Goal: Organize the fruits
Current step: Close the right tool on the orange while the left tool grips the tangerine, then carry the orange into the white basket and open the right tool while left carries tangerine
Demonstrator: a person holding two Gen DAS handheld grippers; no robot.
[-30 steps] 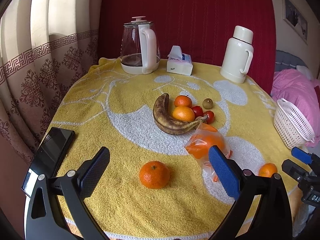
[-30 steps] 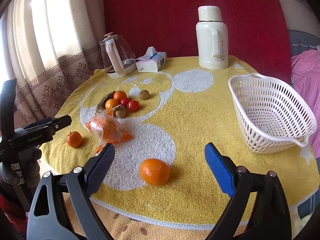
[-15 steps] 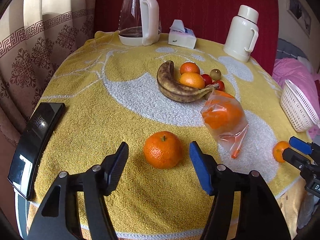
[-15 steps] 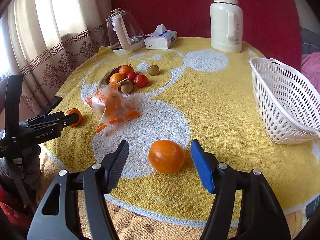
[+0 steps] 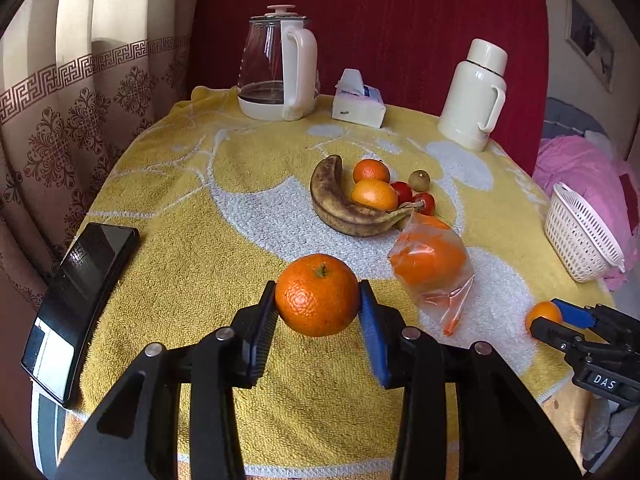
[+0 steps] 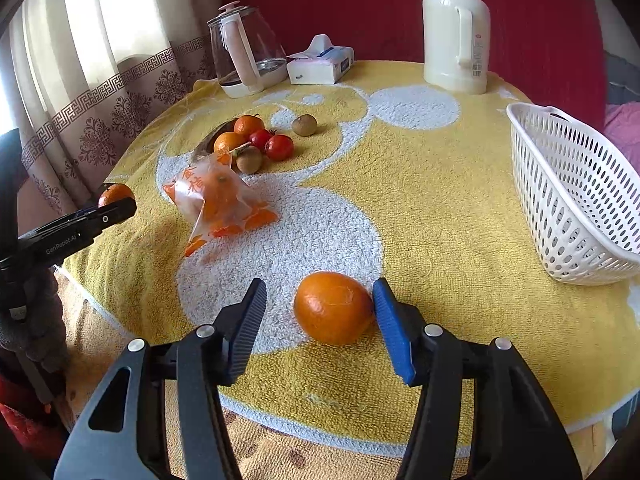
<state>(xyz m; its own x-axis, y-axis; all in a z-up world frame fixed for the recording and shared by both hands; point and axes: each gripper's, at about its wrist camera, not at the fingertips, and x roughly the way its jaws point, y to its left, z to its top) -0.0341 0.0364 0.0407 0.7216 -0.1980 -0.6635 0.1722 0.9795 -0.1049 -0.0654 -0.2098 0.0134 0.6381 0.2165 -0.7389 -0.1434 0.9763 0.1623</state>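
The mandarin (image 5: 317,295) sits clamped between both pads of my left hand-held gripper (image 5: 318,304), at the near edge of the tabletop (image 5: 200,240); whether it is lifted off the yellow towel I cannot tell. A second orange (image 6: 333,307) lies between the fingers of my right hand-held gripper (image 6: 320,312), which stand apart: the blue pad (image 6: 390,328) looks to touch the fruit, the black one is clear of it. The left view shows only part of that orange, behind the right gripper's tips. Further out lie a bagged orange (image 5: 434,264), a brown banana (image 5: 344,208), more oranges, tomatoes and kiwis in a cluster. The right view hides most of the banana behind the fruit. The white basket (image 6: 568,196) is cut off in both views. A phone (image 5: 80,300) appears only in the left view.
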